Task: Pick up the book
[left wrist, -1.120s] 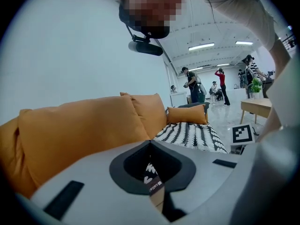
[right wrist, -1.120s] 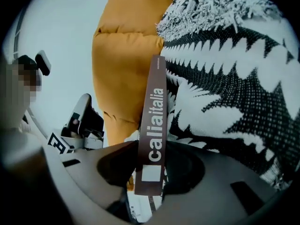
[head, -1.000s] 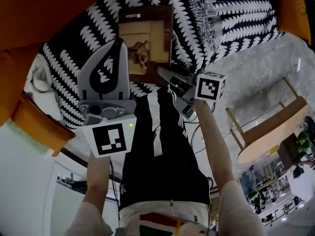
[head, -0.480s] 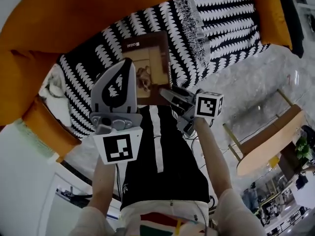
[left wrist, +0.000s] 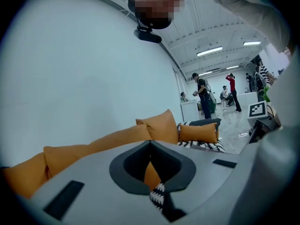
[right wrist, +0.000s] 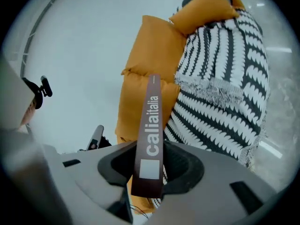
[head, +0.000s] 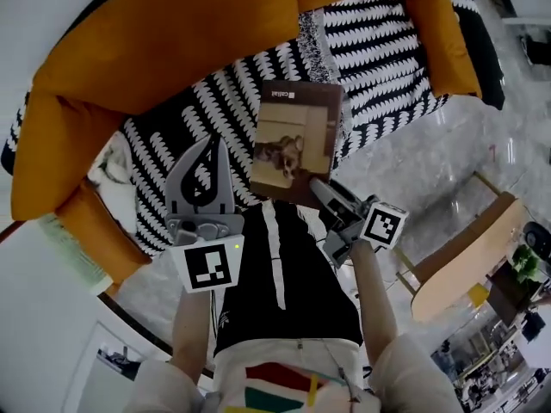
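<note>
Big orange sofa [head: 172, 41] fills the top of the head view, smooth plump upholstery, with a black-and-white throw [head: 379, 50] draped over the seat. It has a leafy zigzag weave and a shaggy fringe along one edge. Below that is glossy grey floor [head: 430, 162] with a marbled look, and there's a fat orange cushion [head: 443, 37] at the far end of the sofa. Now the book [head: 293, 144]: it's up in the air, clear of the sofa, hanging over the front edge of the throw with its cover facing the head camera. It's a flat, stiff rectangle, dark brown, with a paler tan photo panel that looks like it shows a small dog, and a little white label near the top. In the right gripper view the narrow brown spine runs straight up between the jaws, with white lettering reading "calia italia" above a white square. The right tool [head: 320, 192] is clamped on the book's lower edge, by the spine, so that's the only thing carrying it. The left tool [head: 213, 149] sits just left of the book without touching it, its grey plastic jaws pinched together at the tips with nothing in them.
</note>
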The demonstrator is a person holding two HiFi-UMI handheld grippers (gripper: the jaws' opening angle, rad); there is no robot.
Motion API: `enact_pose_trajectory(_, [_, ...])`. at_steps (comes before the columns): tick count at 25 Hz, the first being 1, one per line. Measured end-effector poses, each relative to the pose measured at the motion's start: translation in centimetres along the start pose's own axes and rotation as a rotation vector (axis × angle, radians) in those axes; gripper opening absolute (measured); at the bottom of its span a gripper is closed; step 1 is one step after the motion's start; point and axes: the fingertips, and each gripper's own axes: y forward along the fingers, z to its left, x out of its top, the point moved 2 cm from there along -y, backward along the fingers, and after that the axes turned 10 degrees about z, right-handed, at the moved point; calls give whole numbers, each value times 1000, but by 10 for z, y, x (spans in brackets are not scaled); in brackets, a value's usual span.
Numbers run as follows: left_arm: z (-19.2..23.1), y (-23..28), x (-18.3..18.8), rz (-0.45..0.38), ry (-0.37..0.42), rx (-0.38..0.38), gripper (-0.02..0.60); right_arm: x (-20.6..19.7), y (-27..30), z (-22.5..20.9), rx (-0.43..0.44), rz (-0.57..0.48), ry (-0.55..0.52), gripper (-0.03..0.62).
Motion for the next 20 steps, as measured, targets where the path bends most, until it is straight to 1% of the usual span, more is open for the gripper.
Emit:
enact_pose_trajectory(3, [15,-7,39,-50,-1,8,-5,33,-22,50,-38,-105,-116,155])
enact_pose_trajectory(6, [27,-18,85,-110,-4,-10,-5,58,-39,102,-76,-200,-195,155])
enact_pose_trajectory(9, [24,-41,131,-164,-40,-13,-5,78,-60,166,-61,-262,-307,155])
enact_pose_trajectory(11, [26,-54,160,-210,-38,1,-5,89,-70,205,-36,-311,-366,155])
enact_pose_trajectory(13, [30,-66,181,-240,-26,4,-5,88,-76,242,-10,-355,-431,155])
enact_pose_trajectory(16, [29,-74,201,-233,-14,-25,-5,74,-83,279,12,-371,-490,155])
enact_pose_trajectory(17, [33,-72,211,-246,-12,-23,-5,74,-81,290,28,-375,-511,155])
enact_pose_trajectory(19, [47,-74,234,-300,11,6,-5,74,-75,309,53,-386,-562,155])
enact_pose_trajectory(20, [53,-77,240,-317,20,24,-5,73,-74,316,51,-389,-590,155])
